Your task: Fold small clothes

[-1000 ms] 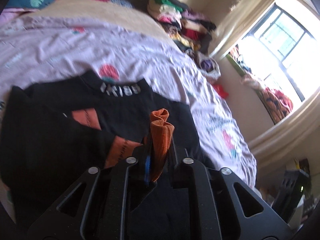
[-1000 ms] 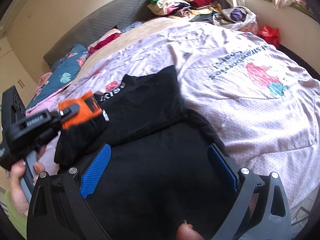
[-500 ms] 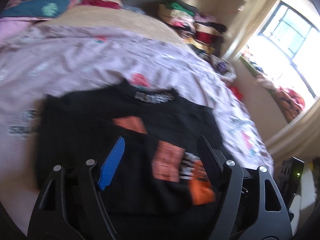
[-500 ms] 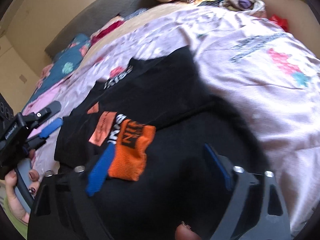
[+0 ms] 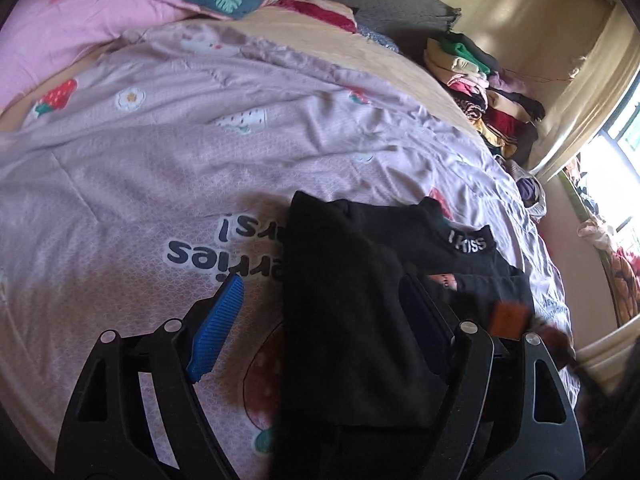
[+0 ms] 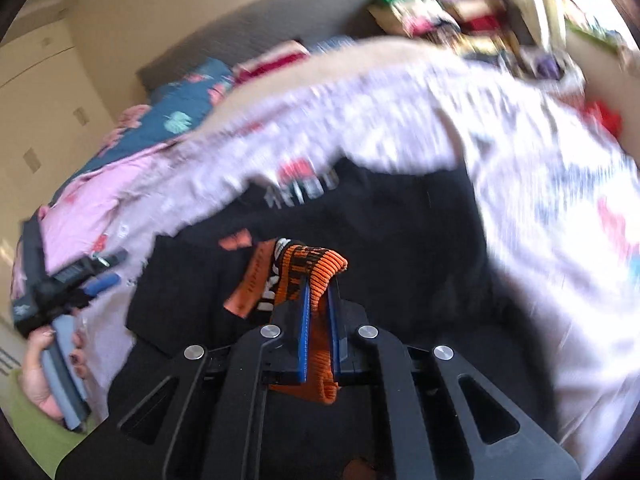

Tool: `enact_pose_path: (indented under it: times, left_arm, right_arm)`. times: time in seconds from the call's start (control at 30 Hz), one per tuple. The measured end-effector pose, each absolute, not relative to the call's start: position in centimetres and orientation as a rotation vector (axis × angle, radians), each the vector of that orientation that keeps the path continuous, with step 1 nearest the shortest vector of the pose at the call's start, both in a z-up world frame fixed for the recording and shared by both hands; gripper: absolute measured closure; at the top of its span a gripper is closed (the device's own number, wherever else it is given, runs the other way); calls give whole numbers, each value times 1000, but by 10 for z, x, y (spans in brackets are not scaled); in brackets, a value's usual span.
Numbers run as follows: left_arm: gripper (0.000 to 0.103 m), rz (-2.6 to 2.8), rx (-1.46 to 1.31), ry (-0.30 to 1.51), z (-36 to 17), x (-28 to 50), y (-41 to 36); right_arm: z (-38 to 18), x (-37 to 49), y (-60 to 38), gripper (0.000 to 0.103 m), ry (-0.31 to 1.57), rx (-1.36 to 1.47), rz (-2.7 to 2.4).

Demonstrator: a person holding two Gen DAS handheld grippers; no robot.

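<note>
Knitwear on a bed: a black top [image 5: 360, 320] with orange ribbed cuffs lies partly folded on a lilac strawberry-print bedspread [image 5: 160, 168]. The right gripper [image 6: 318, 320] is clenched on one orange cuff [image 6: 316, 268], its blue pads having just closed on the ribbing, the sleeve lifted off the garment. The left gripper [image 5: 320, 328] has just been opening and stands released, nothing pinched, one finger over the bedspread, the other over the black cloth. The fabric looks light, soft and limp, likely to sag and drag, so the thicker cuff or a hem edge seems the surest hold.
</note>
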State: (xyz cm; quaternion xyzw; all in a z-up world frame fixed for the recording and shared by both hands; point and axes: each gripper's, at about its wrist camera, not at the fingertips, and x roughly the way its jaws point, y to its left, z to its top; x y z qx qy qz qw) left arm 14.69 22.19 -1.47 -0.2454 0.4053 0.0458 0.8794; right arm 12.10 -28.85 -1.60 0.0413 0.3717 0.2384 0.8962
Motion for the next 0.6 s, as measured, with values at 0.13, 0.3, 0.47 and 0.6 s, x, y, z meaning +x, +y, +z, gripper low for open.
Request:
enact_pose_path:
  times: [0.13, 0.3, 0.47, 0.6]
  left_arm:
    - [31, 56, -568, 899, -35, 159, 217]
    - [78, 51, -551, 913, -46, 166, 205]
    - [94, 66, -507, 898, -44, 162, 206]
    - [93, 63, -493, 905, -44, 162, 205]
  right_arm:
    - [6, 135, -286, 96, 709, 8, 510]
    - [-8, 143, -292, 96, 741, -22, 459]
    - [-30, 146, -291, 96, 759, -83, 382]
    - [-51, 153, -291, 96, 815, -103, 311]
